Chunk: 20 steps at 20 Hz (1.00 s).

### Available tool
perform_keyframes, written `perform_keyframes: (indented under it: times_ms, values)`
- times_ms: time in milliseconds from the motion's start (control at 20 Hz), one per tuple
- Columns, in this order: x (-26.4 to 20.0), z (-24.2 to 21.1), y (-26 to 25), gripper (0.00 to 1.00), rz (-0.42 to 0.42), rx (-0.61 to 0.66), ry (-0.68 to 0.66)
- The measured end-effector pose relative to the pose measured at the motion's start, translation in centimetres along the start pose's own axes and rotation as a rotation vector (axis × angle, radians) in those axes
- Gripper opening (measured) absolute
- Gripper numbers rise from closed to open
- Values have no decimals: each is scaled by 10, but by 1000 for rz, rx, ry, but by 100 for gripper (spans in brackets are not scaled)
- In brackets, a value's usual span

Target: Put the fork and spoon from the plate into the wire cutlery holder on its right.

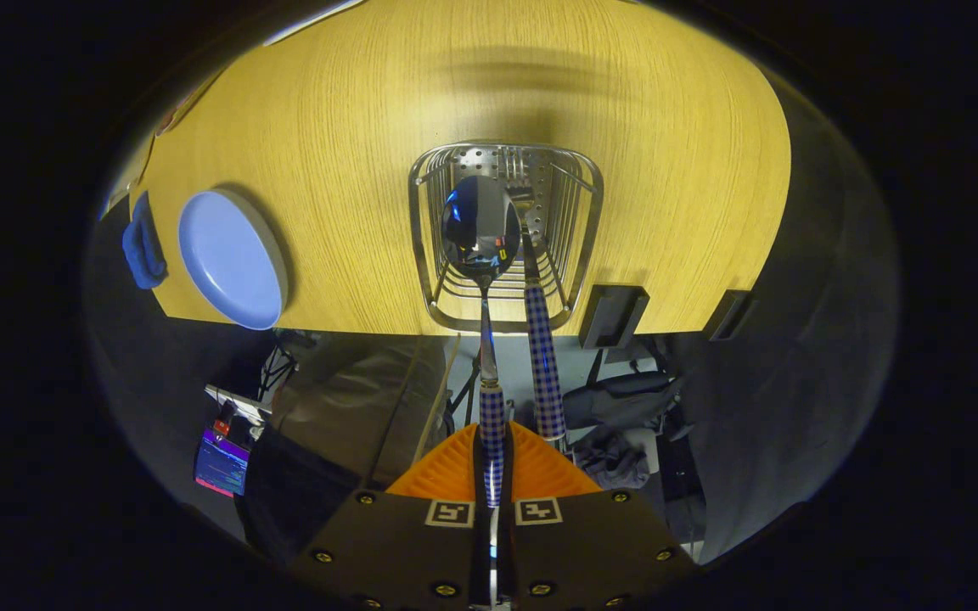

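Above a pale wood-grain table (353, 127), the gripper (493, 471) has its orange fingers (446, 471) clamped together on the checked handle of a spoon (482, 225), whose bowl hangs over the open mouth of the wire cutlery holder (506, 238). Beside the spoon, a second checked handle, evidently the fork (542, 356), already leans in the holder, its tines lost among the wires. To the holder's left, well apart, the blue plate (230, 255) lies bare, with a blue cloth (143, 246) just beyond it at the table's edge. By that reckoning the fork is delivered and the plate cleared; what remains is to lower the spoon into the holder and let go. Two dark clamps (614, 316) grip the table's near edge. Past that edge the room falls away to a dim floor, a lit screen (222, 465), cables and dark bundled fabric (625, 407).
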<state>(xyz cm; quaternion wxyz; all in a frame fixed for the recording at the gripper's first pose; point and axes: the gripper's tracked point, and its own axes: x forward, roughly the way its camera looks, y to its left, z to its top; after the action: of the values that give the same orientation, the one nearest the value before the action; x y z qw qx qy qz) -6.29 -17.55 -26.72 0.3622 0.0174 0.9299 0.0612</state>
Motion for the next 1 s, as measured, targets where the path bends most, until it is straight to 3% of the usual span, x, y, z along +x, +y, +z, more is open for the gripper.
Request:
perform_keyframes:
  times_ms: [500, 1000]
  values:
    - [2, 25, -2, 3, -82, -39, 129]
    - [-4, 44, -5, 11, -122, -82, 97]
